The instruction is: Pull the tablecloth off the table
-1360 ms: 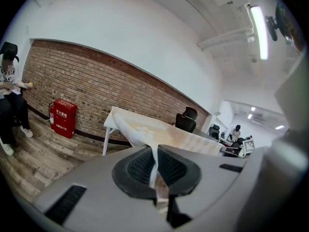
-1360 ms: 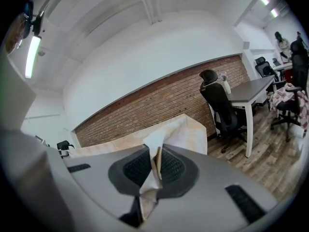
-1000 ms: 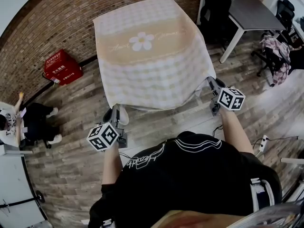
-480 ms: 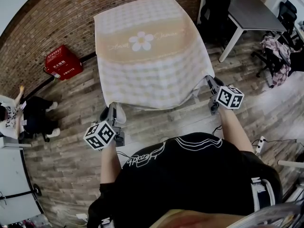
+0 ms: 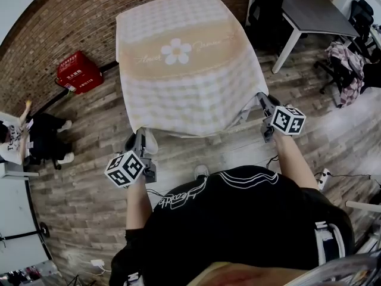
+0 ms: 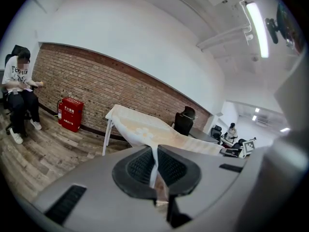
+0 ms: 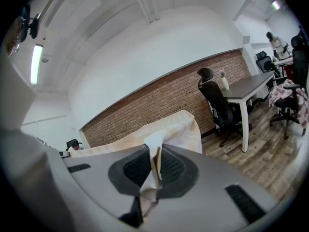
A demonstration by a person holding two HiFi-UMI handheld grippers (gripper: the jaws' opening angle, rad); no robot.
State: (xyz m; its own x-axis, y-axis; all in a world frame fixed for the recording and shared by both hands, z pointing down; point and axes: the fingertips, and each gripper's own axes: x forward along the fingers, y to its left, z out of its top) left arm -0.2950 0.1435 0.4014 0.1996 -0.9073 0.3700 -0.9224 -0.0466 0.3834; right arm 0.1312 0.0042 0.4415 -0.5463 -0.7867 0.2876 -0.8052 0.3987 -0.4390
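Observation:
A beige checked tablecloth (image 5: 184,64) with a white flower print covers the table by the brick wall. Its near edge is drawn out toward me and stretched between both grippers. My left gripper (image 5: 141,136) is shut on the near left corner, and the cloth (image 6: 140,129) runs from its jaws (image 6: 155,166) back to the table, whose white leg (image 6: 106,134) shows. My right gripper (image 5: 261,99) is shut on the near right corner. In the right gripper view a fold of cloth (image 7: 154,141) is pinched between the pads of the right gripper (image 7: 155,167).
A red box (image 5: 79,73) stands by the wall at left, and a person (image 5: 36,145) sits beyond it. A grey desk (image 5: 312,14), a black office chair (image 5: 268,8) and a chair with clothes (image 5: 348,64) stand at right. A power strip (image 5: 324,177) lies on the wooden floor.
Both grippers have drawn back from the table with the cloth corners still held. The near part of the cloth has stretched further out. A shoe has come into view below.

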